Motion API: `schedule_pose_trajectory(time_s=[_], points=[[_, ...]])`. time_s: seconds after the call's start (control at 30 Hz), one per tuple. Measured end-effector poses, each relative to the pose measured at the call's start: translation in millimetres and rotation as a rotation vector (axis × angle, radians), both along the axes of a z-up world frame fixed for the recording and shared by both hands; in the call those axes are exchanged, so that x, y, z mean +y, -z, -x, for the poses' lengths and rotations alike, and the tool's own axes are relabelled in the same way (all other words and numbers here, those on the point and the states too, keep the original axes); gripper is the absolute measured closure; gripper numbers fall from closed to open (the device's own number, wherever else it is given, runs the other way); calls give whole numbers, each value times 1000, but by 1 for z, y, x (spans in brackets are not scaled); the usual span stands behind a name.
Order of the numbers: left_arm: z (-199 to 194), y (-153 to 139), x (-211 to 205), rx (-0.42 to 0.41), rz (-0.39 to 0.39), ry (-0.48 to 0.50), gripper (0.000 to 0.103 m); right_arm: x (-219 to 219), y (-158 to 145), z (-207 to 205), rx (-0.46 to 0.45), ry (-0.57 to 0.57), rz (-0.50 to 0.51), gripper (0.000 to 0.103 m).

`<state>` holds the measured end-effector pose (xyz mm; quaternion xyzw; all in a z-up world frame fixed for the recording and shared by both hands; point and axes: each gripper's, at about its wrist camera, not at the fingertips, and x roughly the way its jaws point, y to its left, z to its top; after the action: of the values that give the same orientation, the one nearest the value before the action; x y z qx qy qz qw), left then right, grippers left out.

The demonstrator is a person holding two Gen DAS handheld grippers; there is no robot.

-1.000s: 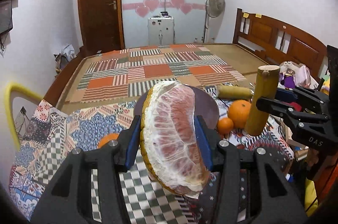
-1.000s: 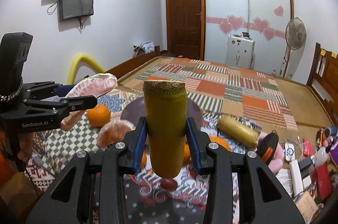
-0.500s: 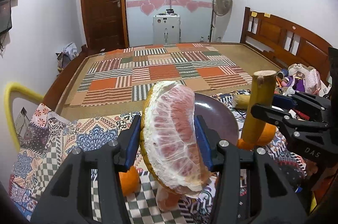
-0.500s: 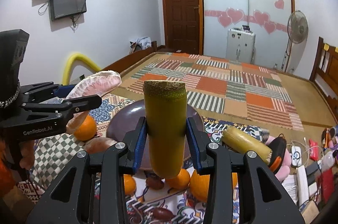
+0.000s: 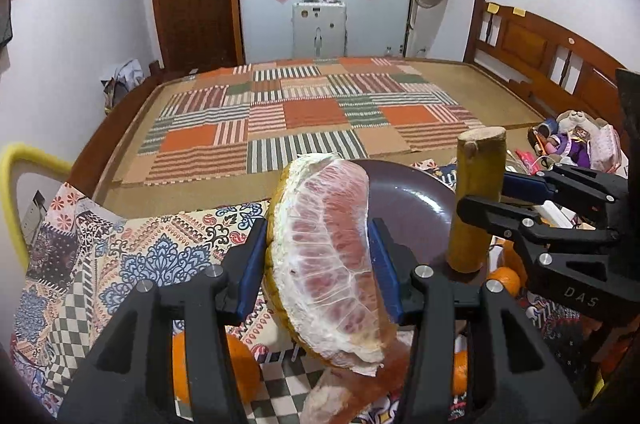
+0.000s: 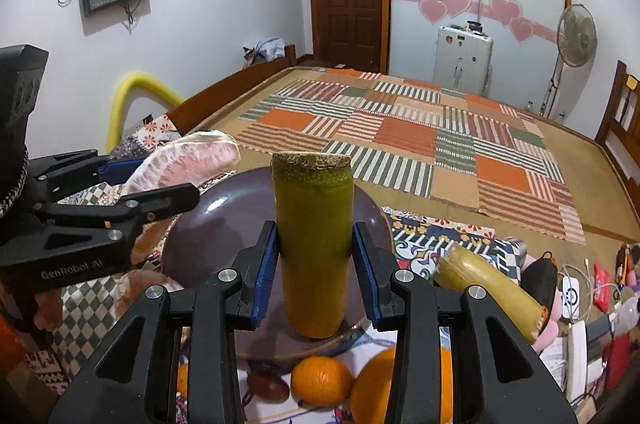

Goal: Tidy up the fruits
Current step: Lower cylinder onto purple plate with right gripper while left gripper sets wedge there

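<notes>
My left gripper [image 5: 320,268] is shut on a pink pomelo wedge [image 5: 328,256] with yellow rind, held above the patterned cloth, left of the dark purple plate [image 5: 404,200]. My right gripper [image 6: 316,264] is shut on an upright yellow-green sugarcane piece [image 6: 314,248], held over the plate [image 6: 208,236]. The cane also shows in the left wrist view [image 5: 476,200], and the pomelo wedge in the right wrist view [image 6: 188,160]. Oranges [image 6: 320,380] lie in front of the plate.
A second sugarcane piece [image 6: 488,284] lies right of the plate. An orange [image 5: 240,368] and another pomelo wedge [image 5: 340,396] lie below my left gripper. Small dark fruits [image 6: 268,388] sit near the oranges. Clutter [image 6: 580,296] fills the right side. A bed with patchwork mat [image 5: 304,120] is behind.
Both grippers moved forward toward the plate with their fruit. The sugarcane now hangs over the plate's middle and the pomelo wedge is closer to its left rim.
</notes>
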<state>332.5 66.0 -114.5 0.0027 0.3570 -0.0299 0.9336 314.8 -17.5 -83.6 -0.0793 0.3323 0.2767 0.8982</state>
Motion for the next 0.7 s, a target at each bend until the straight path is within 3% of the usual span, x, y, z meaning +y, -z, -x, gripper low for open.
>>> schedule_pose_trajectory(time_s=[0.4, 0.6, 0.7], points=[[-36, 19, 14, 122, 46, -9, 53, 18, 8, -20, 53, 1, 61, 69], [-46, 27, 15, 159, 19, -14, 53, 23, 30, -35, 170, -9, 104, 69], [-47, 31, 17, 167, 17, -12, 53, 21, 29, -37, 187, -5, 92, 69]])
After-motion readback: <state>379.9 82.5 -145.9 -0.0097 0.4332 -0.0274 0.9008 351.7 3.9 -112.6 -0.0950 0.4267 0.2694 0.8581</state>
